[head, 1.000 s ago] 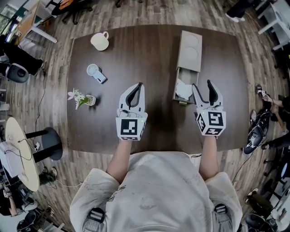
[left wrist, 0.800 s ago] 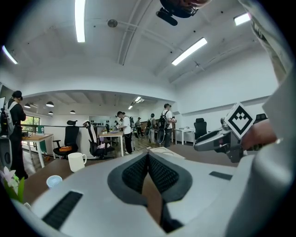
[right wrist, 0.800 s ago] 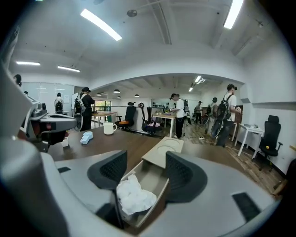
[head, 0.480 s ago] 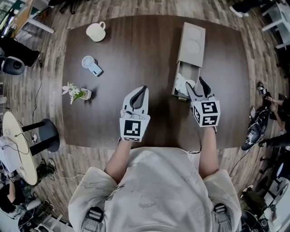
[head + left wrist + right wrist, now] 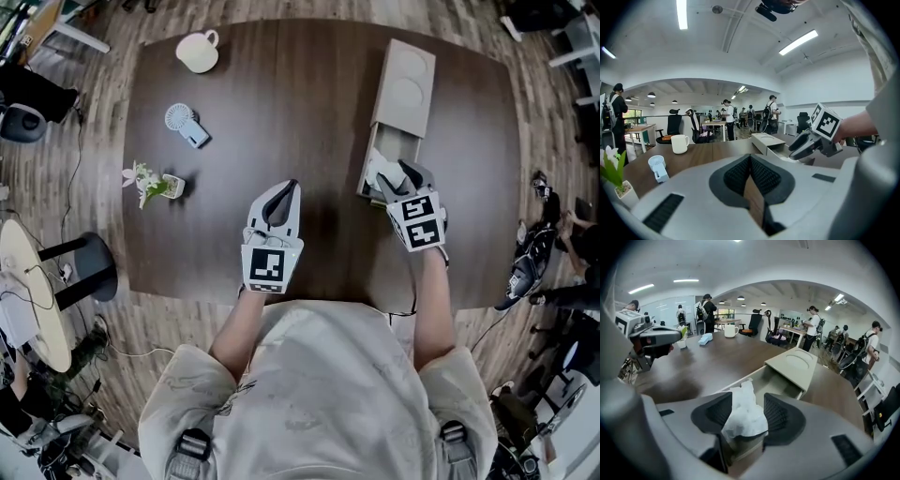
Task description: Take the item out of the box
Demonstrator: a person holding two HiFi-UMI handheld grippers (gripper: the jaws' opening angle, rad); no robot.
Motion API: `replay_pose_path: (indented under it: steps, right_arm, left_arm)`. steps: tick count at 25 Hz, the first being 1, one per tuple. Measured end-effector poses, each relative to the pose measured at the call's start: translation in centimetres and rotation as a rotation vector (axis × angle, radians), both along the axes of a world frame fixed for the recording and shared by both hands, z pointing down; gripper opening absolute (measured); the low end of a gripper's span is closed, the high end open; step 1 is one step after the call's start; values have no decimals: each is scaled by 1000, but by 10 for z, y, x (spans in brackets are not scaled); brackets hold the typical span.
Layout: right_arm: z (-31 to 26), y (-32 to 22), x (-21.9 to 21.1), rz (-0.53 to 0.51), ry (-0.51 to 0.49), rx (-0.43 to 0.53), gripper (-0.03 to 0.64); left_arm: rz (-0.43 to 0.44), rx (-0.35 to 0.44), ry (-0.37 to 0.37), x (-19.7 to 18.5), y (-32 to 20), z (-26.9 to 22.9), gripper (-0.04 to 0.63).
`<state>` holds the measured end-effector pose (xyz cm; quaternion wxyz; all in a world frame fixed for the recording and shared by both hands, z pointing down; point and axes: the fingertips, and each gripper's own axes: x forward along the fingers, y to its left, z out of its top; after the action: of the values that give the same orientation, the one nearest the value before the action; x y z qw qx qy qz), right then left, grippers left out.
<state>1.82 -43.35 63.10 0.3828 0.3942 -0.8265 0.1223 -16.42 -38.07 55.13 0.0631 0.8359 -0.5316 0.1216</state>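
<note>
A beige box (image 5: 405, 89) lies on the dark table's right side, its drawer (image 5: 367, 183) pulled out toward me. Crumpled white paper (image 5: 380, 172) fills the drawer's near end. My right gripper (image 5: 395, 176) reaches into the drawer, and its jaws are closing with the white paper (image 5: 740, 411) between the pads. The paper brushes the left pad, but I see no firm pinch. My left gripper (image 5: 287, 189) hovers over the table's middle, shut and empty. The left gripper view shows the right gripper (image 5: 794, 150) at the box (image 5: 765, 140).
A cream mug (image 5: 197, 52), a small hand fan (image 5: 183, 124) and a tiny flower pot (image 5: 150, 183) stand on the table's left half. A round side table (image 5: 28, 291) and a black stool (image 5: 89, 272) sit to the left. People stand in the far office.
My right gripper has moved forward into the open drawer and its jaws have narrowed around the white paper. The left gripper has barely shifted.
</note>
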Motion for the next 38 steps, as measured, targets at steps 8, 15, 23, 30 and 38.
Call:
replay_pose_path:
  steps: [8, 15, 23, 30, 38]
  right_arm:
    - [19, -3, -8, -68, 101, -86, 184]
    - [38, 1, -8, -132, 237, -147, 160]
    - [47, 3, -9, -146, 282, -208, 130]
    - [48, 4, -8, -169, 311, -186, 112]
    - [48, 5, -7, -179, 342, -152, 28]
  left_arm:
    - [-16, -34, 1, -6, 1, 13, 2]
    - [-30, -41, 13, -12, -1, 17, 2]
    - [-24, -46, 24, -10, -3, 21, 2]
    - [-19, -45, 24, -10, -3, 21, 2]
    - [-24, -33, 26, -14, -4, 17, 2]
